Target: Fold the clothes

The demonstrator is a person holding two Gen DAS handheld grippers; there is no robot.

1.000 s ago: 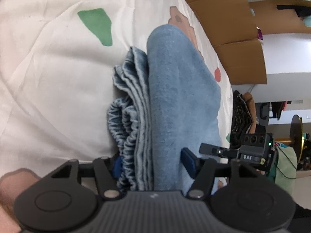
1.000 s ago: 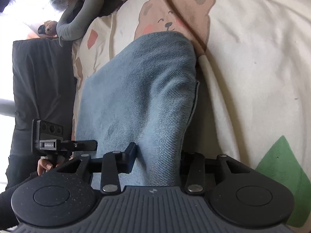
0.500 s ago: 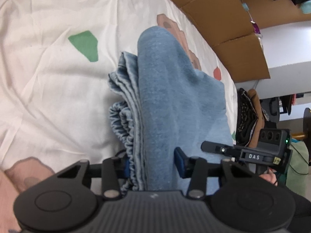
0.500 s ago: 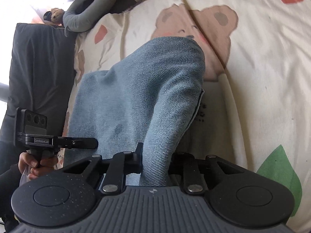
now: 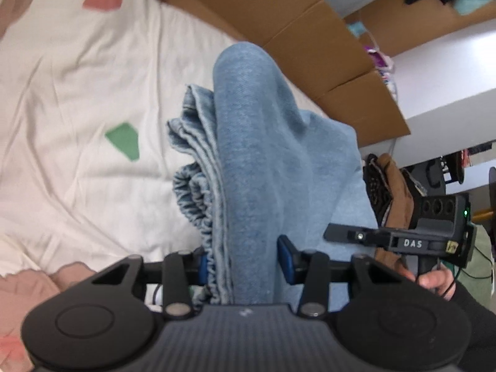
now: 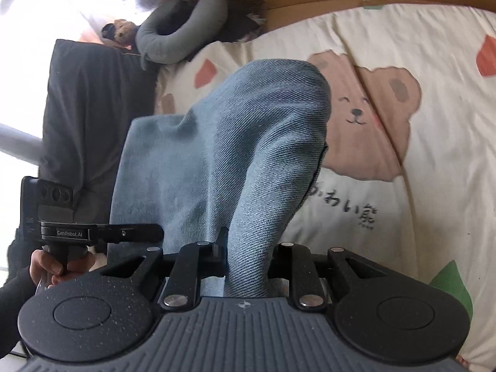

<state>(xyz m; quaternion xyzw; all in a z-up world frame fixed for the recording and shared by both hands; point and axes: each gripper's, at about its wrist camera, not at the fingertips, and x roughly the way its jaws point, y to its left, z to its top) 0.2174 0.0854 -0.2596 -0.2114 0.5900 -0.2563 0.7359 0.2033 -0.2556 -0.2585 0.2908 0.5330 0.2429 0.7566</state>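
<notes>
A folded light-blue denim garment (image 5: 257,142) hangs lifted above the cream bedsheet (image 5: 77,99), stretched between both grippers. My left gripper (image 5: 245,262) is shut on its thick end, where the gathered waistband and several layered edges bunch at the left pad. In the right wrist view the same denim garment (image 6: 248,142) rises in a fold from my right gripper (image 6: 248,257), which is shut on a narrower bunch of it. Each view shows the other gripper beside the cloth, held by a person's hand (image 6: 46,266).
The bedsheet carries a bear print (image 6: 369,117) and green and red patches. Cardboard boxes (image 5: 310,37) line the far side of the bed. A dark cushion (image 6: 86,108) and a grey neck pillow (image 6: 179,40) lie beyond the sheet. Dark and brown clothes (image 5: 390,186) are piled at the right.
Both grippers have closed on the denim and risen, lifting it off the sheet. The bed looks farther away and more of the boxes and room shows.
</notes>
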